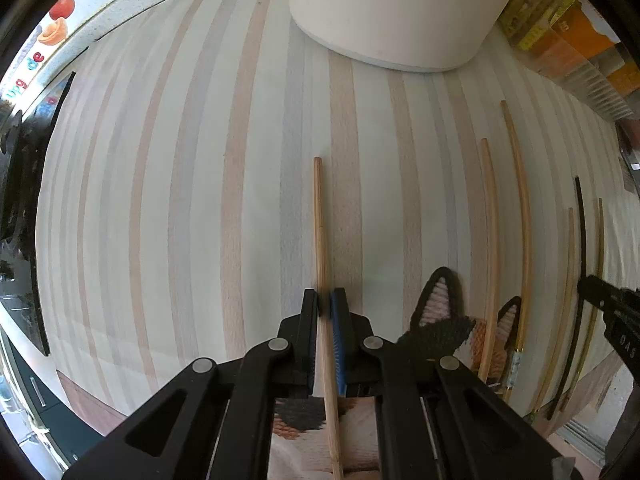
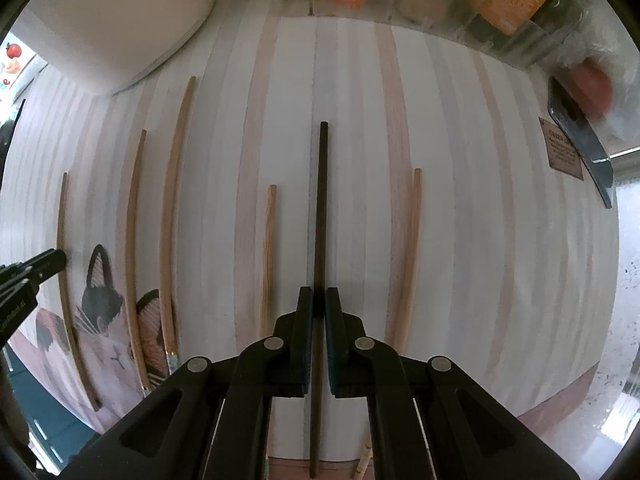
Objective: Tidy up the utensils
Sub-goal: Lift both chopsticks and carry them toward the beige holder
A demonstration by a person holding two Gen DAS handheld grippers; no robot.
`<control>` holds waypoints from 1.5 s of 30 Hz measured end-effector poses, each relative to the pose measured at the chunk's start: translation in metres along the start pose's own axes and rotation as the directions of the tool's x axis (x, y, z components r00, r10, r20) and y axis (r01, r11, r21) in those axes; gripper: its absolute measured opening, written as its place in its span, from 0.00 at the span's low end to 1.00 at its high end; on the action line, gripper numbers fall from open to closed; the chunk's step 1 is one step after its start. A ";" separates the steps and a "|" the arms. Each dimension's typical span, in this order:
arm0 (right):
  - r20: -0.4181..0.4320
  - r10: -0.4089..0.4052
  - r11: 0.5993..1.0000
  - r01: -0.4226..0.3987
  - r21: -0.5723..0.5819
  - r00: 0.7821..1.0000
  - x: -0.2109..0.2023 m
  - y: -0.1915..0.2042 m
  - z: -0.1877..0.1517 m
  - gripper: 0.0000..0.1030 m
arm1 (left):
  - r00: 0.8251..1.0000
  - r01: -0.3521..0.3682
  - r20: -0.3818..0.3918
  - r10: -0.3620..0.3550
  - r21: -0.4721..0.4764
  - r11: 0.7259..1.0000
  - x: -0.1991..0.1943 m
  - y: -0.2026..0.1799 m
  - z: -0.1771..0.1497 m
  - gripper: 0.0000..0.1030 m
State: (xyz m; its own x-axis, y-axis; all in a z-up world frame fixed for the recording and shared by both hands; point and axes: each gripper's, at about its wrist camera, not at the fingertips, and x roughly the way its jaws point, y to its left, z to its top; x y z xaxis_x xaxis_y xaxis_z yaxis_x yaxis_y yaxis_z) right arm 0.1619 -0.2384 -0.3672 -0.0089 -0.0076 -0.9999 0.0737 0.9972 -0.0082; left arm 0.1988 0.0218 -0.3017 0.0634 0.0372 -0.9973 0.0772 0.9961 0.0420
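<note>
In the left wrist view my left gripper (image 1: 325, 295) is shut on a light wooden chopstick (image 1: 319, 224) that runs straight ahead over the striped mat (image 1: 180, 200). In the right wrist view my right gripper (image 2: 319, 293) is shut on a dark brown chopstick (image 2: 322, 200), also pointing ahead. Light wooden chopsticks lie on either side of the dark one (image 2: 267, 248) (image 2: 412, 240), and several more lie further left (image 2: 176, 184). The left gripper's tip (image 2: 46, 264) shows at that view's left edge; the right gripper's finger (image 1: 600, 296) shows at the far right of the left view.
A white rounded container (image 1: 392, 12) stands at the far end of the mat. A cat-pattern cloth (image 2: 104, 320) lies under the chopsticks between the two grippers. A clear bin with orange and yellow packages (image 2: 440, 8) lines the back, and a dark flat device (image 2: 580, 136) sits at the right.
</note>
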 end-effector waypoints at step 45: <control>0.195 0.067 0.998 -0.070 0.008 0.979 -0.081 0.025 -0.017 0.05 | 0.962 -0.037 0.270 0.032 0.011 0.999 -0.102 -0.009 -0.036 0.04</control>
State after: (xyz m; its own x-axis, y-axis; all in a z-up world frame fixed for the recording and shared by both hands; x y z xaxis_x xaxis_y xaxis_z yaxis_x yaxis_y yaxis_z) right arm 0.1474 -0.2112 -0.2866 0.1902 0.0451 -0.9807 0.0816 0.9948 0.0616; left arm 0.1557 0.0121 -0.2028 0.3321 0.0464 -0.9421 0.0861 0.9931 0.0792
